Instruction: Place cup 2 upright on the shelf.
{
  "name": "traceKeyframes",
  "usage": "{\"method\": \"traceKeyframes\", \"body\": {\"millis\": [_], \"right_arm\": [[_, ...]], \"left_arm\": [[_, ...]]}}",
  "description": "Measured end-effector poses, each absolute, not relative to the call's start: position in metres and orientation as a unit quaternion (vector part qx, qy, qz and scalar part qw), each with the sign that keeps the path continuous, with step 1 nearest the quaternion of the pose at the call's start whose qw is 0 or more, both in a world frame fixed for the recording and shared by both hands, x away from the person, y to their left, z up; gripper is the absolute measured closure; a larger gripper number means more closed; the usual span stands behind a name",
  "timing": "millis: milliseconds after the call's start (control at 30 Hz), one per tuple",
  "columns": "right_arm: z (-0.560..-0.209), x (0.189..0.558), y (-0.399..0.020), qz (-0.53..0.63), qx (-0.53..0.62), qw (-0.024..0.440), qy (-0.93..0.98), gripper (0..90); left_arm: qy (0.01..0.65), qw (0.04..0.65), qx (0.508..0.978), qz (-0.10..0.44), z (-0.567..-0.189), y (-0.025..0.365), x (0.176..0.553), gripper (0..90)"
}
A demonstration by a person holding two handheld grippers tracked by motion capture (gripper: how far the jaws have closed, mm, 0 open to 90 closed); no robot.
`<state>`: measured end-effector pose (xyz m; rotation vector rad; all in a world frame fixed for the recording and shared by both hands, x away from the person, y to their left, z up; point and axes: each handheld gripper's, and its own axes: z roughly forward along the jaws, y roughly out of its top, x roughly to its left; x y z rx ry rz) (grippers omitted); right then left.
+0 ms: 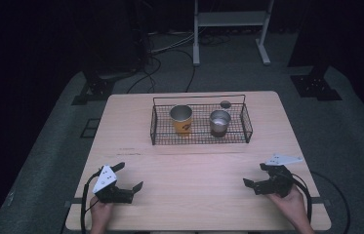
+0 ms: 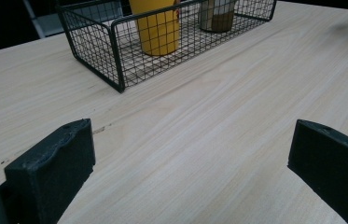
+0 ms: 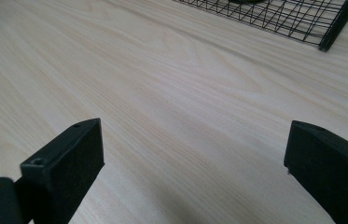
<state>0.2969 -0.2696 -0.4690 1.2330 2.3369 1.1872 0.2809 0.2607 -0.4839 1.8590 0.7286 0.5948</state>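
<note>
Overhead, a pale wood-grain table (image 1: 194, 195) stands on a grey floor (image 1: 345, 141) in a dark room. Beyond its far edge, cables (image 1: 155, 63) trail across the floor, and the legs of a white metal stand (image 1: 228, 29) rise at the back. Black stand bases sit on the floor to the far left (image 1: 94, 90) and far right (image 1: 315, 87) of the table.

On the far half of the table, roughly centred, sits a black wire basket (image 1: 246, 127) with a thin bar handle along its far side. Inside it, toward the left, a yellow cup (image 1: 181, 120) stands upright with its mouth open; whether anything is in it cannot be told. To its right, apart from it, a metal cup (image 1: 219, 123) also stands upright. A small dark round thing (image 1: 225, 104) lies on the table just behind the basket's far right part; what it is cannot be told.

The left gripper view shows the basket (image 2: 115, 70) from its near left corner, with the yellow cup (image 2: 158, 29) nearer and the metal cup (image 2: 216, 16) farther along. The right gripper view catches a corner of the basket (image 3: 323, 28) at the upper right.

At the near left of the table a hand holds the left gripper (image 1: 130, 176), its jaws spread wide with nothing but bare wood between them. At the near right the other hand holds the right gripper (image 1: 253, 174), its jaws equally wide and empty. Both grippers are well apart from the basket and from each other.
</note>
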Motion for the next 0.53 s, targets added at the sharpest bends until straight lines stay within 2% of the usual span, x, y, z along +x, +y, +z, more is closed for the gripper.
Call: {"method": "traceKeyframes", "body": {"millis": [533], "right_arm": [[-0.483, 0.261, -0.271, 0.444, 0.438, 0.175, 0.762, 4.2]], "left_arm": [[0.303, 0.505, 0.770, 0.246, -0.484, 0.261, 0.281, 0.0]]}}
